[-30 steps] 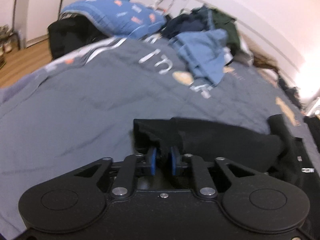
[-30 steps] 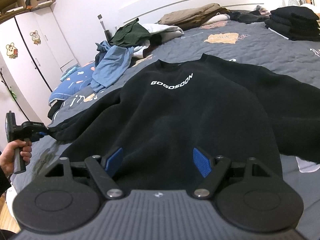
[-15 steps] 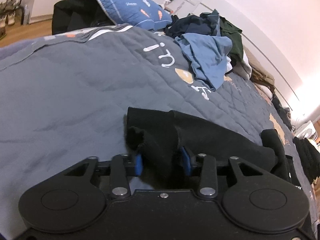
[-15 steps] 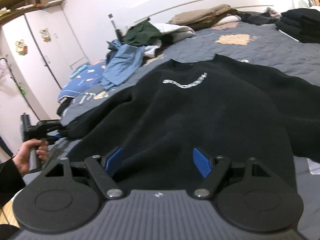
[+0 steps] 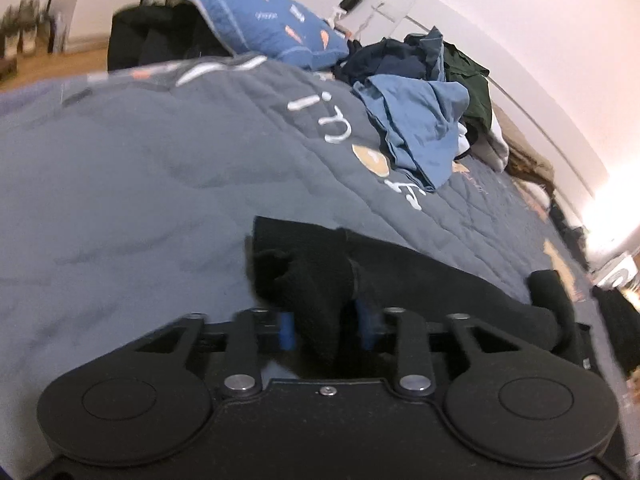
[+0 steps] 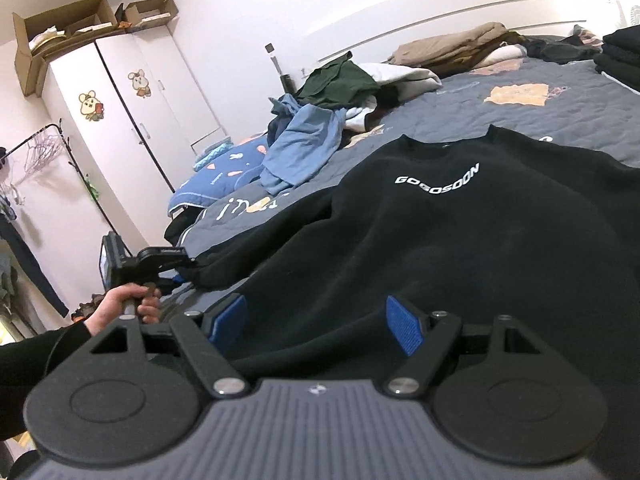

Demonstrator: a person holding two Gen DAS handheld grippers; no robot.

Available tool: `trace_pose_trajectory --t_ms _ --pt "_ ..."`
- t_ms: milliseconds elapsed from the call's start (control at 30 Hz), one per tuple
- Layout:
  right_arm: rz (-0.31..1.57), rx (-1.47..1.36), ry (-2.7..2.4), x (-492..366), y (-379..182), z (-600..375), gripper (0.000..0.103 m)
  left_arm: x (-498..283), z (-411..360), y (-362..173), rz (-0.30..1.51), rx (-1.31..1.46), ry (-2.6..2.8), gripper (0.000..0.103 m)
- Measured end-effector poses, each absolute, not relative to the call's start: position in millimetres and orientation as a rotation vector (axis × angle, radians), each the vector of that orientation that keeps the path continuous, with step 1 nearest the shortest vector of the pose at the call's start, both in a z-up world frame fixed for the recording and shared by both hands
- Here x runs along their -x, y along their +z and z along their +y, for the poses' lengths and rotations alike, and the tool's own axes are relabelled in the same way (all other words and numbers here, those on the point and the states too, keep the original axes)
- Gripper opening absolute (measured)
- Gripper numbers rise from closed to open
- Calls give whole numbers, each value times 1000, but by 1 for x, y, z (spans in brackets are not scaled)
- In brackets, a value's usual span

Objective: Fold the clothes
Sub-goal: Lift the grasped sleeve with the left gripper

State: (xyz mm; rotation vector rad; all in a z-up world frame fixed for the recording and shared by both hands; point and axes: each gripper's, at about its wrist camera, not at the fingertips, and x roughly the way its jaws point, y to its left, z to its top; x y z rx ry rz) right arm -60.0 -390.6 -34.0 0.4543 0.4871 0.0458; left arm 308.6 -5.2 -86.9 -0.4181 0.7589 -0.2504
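Observation:
A black sweatshirt [image 6: 460,240] with white lettering lies face up on the grey quilt [image 5: 140,184]. Its left sleeve stretches out to the cuff [image 5: 304,264]. That cuff is bunched between the blue pads of my left gripper [image 5: 326,330], whose jaws are closing and touch the cloth on both sides. The right wrist view shows the same left gripper [image 6: 188,264] at the sleeve end, held by a hand [image 6: 128,300]. My right gripper [image 6: 316,320] hovers open over the sweatshirt's lower body, its pads wide apart and gripping nothing.
A heap of blue, navy and green clothes [image 5: 420,120] lies beyond the sleeve, with a blue pillow [image 5: 260,20] behind. Folded black garments [image 6: 620,56] sit at the far right of the bed. A white wardrobe [image 6: 132,108] and a clothes rack [image 6: 36,152] stand past the bed's left edge.
The left jaws spread around more of the cuff, then began narrowing on it. The right gripper swung slightly left, bringing the hand and left gripper further into view.

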Motion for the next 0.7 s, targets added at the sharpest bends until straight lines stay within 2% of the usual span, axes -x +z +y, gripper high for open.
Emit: trace_pose_trajectory --t_ms 67,533,700 --pt "494 -448 43 60 -36 -390 77 -308 -3 -77 723 389 -243 11" --pt "495 -468 9 60 -39 -400 77 -330 63 48 360 296 34 9" --pt "496 -474 3 58 -39 -402 77 -347 99 62 355 259 166 9"
